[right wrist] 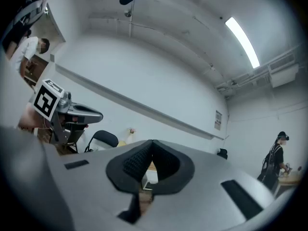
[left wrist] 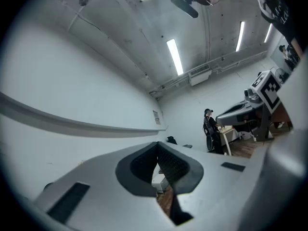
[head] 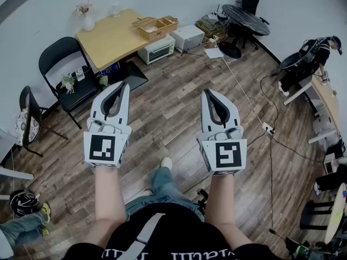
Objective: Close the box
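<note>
I hold my left gripper [head: 122,86] out over the brown wooden plank floor [head: 173,112]. Its two white fingers are closed, and the tips meet at a point. In the left gripper view the dark ribbed pads [left wrist: 173,165] touch at the front edge, with only a small hollow behind them and nothing caught there.

My right gripper [head: 209,93] is beside it, well apart from it and pointing the same way. Its fingers are also together. In the right gripper view the black pads [right wrist: 134,160] come to a seam at the tip, and nothing is between them. Neither gripper touches anything, and both hang in the air above the floor.

The nearest thing to a box that I can see is a tan woven open-topped box [head: 152,28]. A second one like it [head: 169,21] is just beside it. Both are on the far corner of the yellow wooden table [head: 111,37], well beyond my fingertips. A white toaster oven [head: 156,49] stands on the floor by that table, and a black folding chair [head: 68,69] is to its left
</note>
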### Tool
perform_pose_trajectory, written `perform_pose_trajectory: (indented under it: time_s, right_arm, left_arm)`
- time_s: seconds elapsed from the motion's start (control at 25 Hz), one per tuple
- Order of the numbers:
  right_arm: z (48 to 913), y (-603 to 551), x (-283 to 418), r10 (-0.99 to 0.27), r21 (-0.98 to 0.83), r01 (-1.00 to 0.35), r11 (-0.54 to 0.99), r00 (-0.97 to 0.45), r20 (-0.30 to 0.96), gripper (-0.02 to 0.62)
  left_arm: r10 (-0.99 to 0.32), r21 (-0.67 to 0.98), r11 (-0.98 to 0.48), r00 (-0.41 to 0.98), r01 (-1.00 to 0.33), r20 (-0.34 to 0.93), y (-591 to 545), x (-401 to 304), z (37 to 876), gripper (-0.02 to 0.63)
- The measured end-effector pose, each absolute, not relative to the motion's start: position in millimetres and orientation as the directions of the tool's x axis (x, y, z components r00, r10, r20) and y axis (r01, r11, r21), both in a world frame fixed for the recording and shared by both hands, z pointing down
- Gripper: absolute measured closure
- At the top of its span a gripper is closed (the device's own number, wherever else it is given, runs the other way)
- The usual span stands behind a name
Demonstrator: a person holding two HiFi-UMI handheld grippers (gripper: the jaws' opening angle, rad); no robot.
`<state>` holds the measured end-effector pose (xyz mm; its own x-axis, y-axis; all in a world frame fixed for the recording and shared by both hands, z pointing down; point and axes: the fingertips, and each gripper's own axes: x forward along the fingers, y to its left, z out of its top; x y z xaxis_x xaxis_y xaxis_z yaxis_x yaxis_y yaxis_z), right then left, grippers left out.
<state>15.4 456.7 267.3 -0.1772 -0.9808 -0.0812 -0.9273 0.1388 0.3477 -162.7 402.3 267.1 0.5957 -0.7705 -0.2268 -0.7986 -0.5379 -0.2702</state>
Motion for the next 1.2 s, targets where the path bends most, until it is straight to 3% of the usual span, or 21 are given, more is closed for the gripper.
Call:
perform_pose_trajectory:
  time_s: [0.52,0.6,0.8,1.2]
  right_arm:
    - [258,407,21,-0.969,0.286,-0.944,0.163,-0.208,-0.132,0.580]
    - [255,389,28,-0.968,0.287,-0.945,0.156,-0.204,-0.145,0.580]
    - [244,337,58,-0.965,0.281,-0.947,0.157,-0.207,-0.158,0.580]
    - [239,264,109,-0.956,0.309,-0.931,0.197,-0.252,-0.149,0.579]
  left_arm:
    - [-0.794,-0.227,-0.523,0.566,-0.822,-0.220,350,-163,263,0.578]
    - [-0.800,-0.200,-0.524,0.559,-0.828,-0.217,329,-160,261,0.462]
    - [-0.839,-0.173,-0.472,0.500,-0.865,-0.213,276,-141,254,0.293]
    - [-0.871,-0.063,-0.455,0.459,-0.888,-0.177,198,-91,258,0.245]
